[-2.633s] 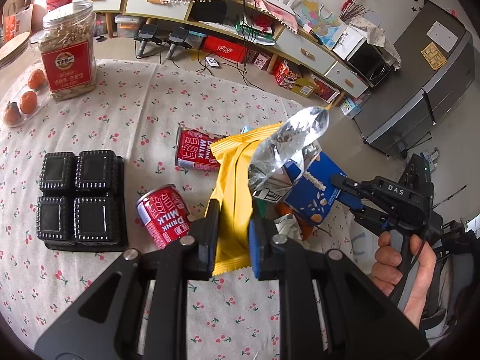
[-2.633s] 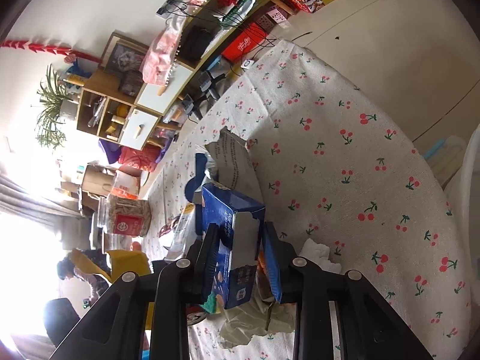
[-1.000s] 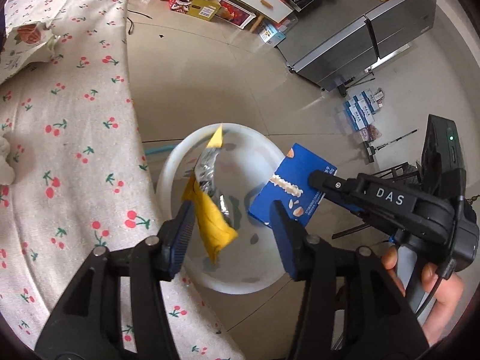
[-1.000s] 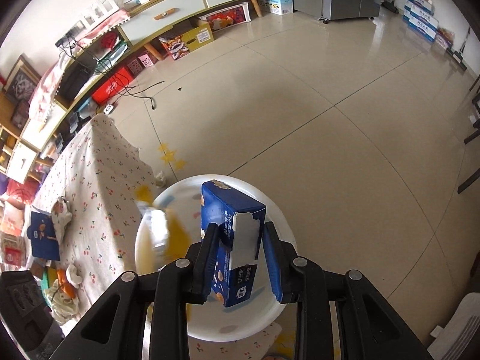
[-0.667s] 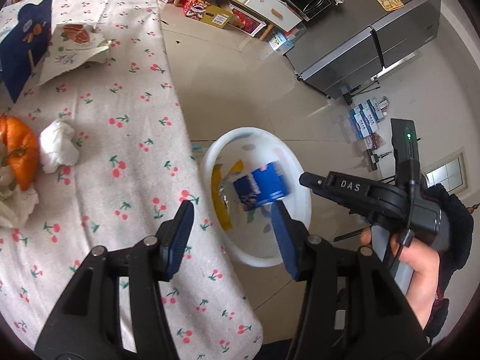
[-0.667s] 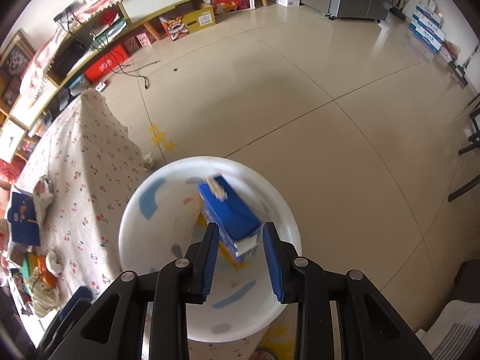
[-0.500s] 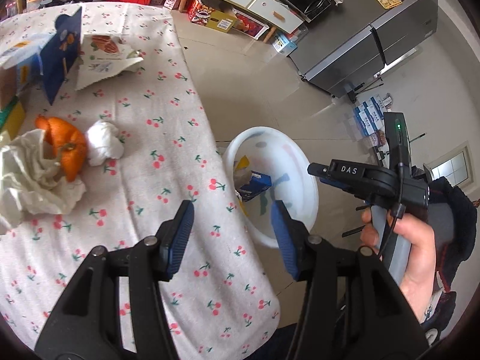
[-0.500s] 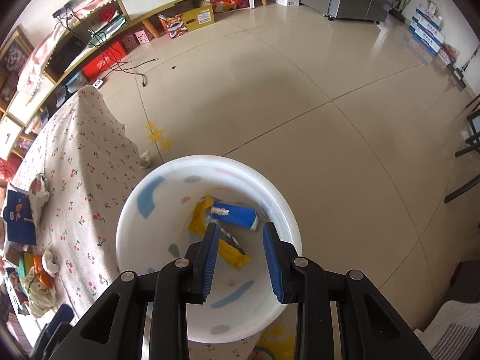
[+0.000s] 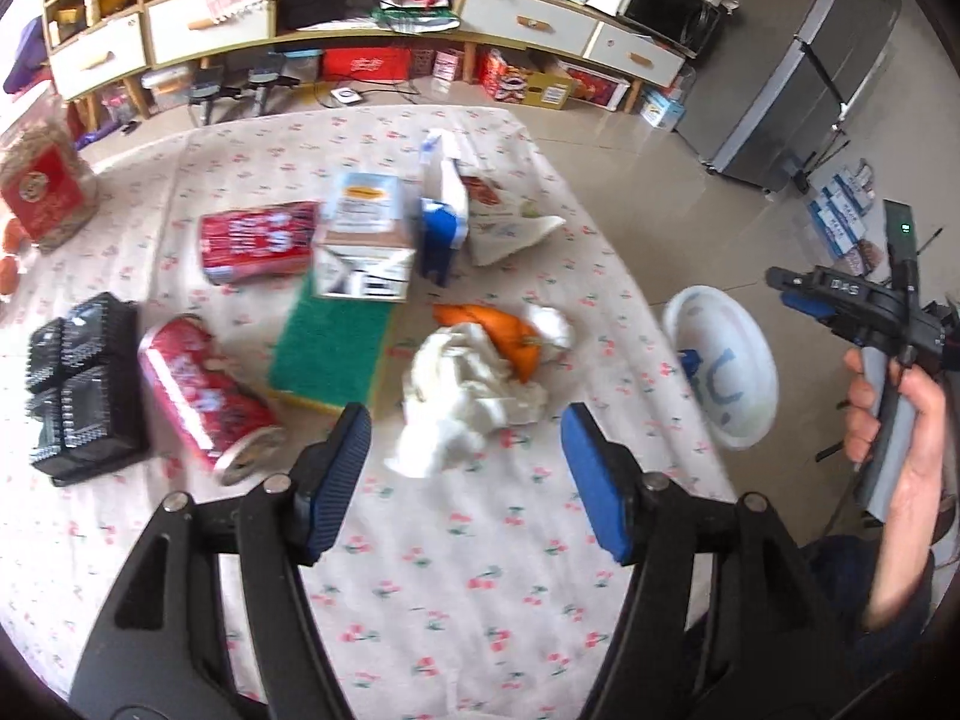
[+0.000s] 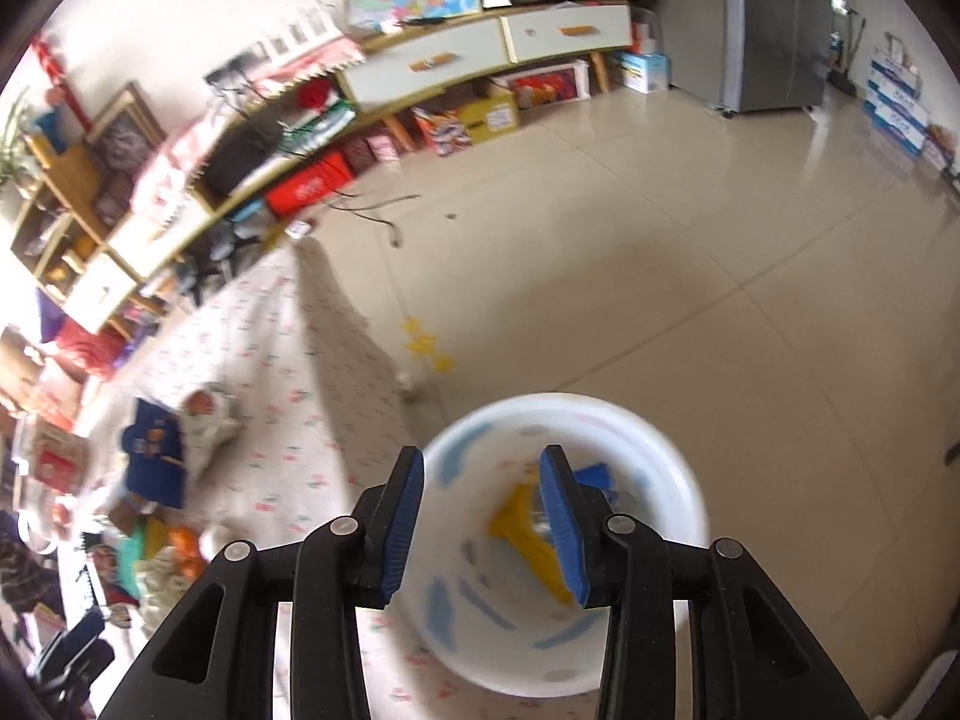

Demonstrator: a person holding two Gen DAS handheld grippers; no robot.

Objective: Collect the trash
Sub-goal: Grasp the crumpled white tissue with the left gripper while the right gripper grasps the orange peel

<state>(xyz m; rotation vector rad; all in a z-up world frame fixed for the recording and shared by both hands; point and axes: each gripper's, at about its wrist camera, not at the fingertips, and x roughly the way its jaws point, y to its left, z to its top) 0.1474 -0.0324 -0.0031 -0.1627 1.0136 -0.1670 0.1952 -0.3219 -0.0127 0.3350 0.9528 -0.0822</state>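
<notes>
My left gripper point(image 9: 465, 474) is open and empty, above the cherry-print table, just short of a crumpled white tissue point(image 9: 462, 402) and orange peel point(image 9: 498, 330). Beyond lie two red milk cans point(image 9: 204, 390), a cardboard carton point(image 9: 363, 240), a blue box point(image 9: 441, 228) and a torn wrapper point(image 9: 510, 228). My right gripper point(image 10: 483, 510) is open and empty over the white trash bin point(image 10: 690, 516), which holds a yellow wrapper point(image 10: 528, 531) and a blue box point(image 10: 594, 474). The right gripper also shows in the left wrist view point(image 9: 798, 294), beside the bin point(image 9: 726, 372).
A green scouring pad point(image 9: 330, 348) and a black tray point(image 9: 78, 384) lie on the table point(image 9: 420, 570). A red-labelled jar point(image 9: 45, 192) stands at the far left. The bin stands on the tiled floor point(image 10: 690, 240) off the table's right edge. Shelving lines the wall.
Both grippers let go of their trash into the bin. My left gripper swung back over the table toward the tissue and peel. The right gripper tilted up above the bin.
</notes>
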